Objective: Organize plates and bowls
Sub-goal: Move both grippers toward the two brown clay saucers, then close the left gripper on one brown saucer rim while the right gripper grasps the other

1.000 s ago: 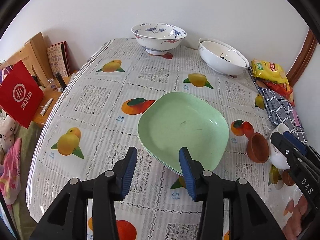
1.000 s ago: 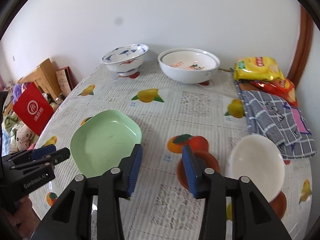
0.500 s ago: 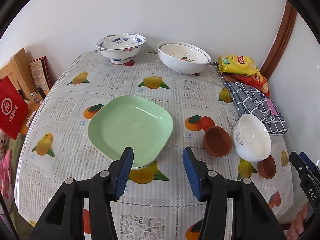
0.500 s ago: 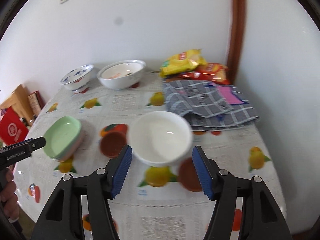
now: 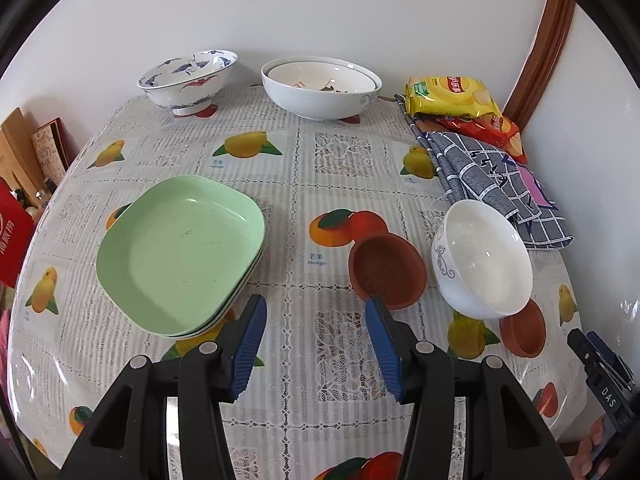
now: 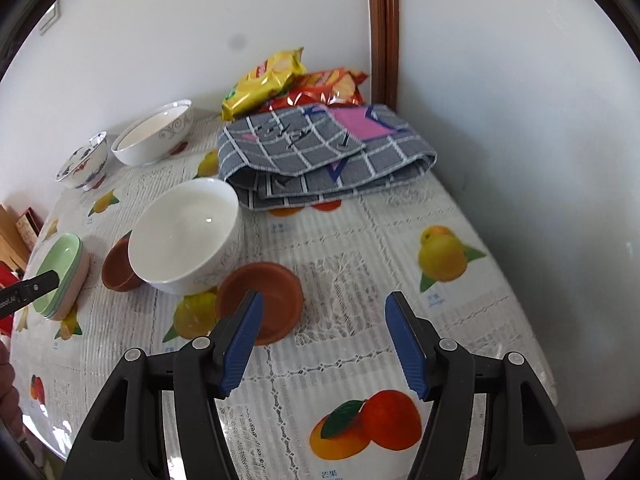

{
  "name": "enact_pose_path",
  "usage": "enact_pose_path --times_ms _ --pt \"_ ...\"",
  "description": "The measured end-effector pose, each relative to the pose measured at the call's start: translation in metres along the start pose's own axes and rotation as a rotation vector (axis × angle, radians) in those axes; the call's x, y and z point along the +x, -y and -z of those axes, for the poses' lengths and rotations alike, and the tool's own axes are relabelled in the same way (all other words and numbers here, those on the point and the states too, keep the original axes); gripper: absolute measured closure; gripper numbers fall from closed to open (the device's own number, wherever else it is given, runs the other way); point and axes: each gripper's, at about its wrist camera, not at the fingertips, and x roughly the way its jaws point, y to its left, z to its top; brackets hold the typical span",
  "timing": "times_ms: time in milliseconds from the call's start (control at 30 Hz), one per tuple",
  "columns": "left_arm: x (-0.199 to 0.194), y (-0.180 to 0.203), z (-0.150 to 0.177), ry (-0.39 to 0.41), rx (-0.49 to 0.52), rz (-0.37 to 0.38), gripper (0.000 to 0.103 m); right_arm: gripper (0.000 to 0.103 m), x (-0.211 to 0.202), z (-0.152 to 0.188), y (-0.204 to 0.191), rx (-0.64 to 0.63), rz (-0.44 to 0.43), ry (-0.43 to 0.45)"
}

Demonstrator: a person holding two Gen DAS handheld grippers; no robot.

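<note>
A stack of green plates [image 5: 180, 248] lies left of centre on the fruit-print table [image 5: 340, 168]. To its right sit a brown bowl [image 5: 386, 270], a white bowl [image 5: 484, 264] and a second brown dish [image 5: 522, 332]. My left gripper [image 5: 316, 340] hovers open and empty between the plates and the brown bowl. In the right wrist view my right gripper [image 6: 324, 340] is open and empty; its left finger overlaps the brown dish [image 6: 260, 300], in front of the white bowl [image 6: 188, 232]. A large white bowl [image 5: 320, 88] and a blue-patterned bowl [image 5: 188, 80] stand at the back.
A folded checked cloth [image 6: 320, 152] and snack bags [image 6: 280, 80] fill the back right corner by the wall. A red bag [image 5: 12, 236] and wooden boards [image 5: 20, 152] stand off the table's left edge. The right gripper's tip [image 5: 582, 338] shows at the right edge.
Both grippers have moved right across the table. The left one has gone from the green plates toward the brown bowl. The right one has passed the white bowl, and its jaws stand wider.
</note>
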Motion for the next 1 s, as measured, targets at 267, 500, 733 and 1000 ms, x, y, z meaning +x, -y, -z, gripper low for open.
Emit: enact_pose_path --times_ms 267,500,733,1000 --pt "0.026 0.013 -0.006 -0.037 0.01 -0.014 0.054 0.041 0.033 0.007 -0.011 -0.056 -0.023 -0.068" --pt "0.049 0.02 -0.014 -0.066 0.015 -0.018 0.054 0.057 0.055 0.005 -0.01 -0.034 -0.062 -0.103" --pt "0.072 0.025 -0.017 -0.09 0.019 -0.021 0.055 0.071 0.075 0.004 -0.005 0.023 -0.11 -0.146" --pt "0.093 0.025 -0.019 -0.098 -0.005 -0.016 0.07 0.071 0.079 0.005 -0.015 -0.074 -0.087 -0.117"
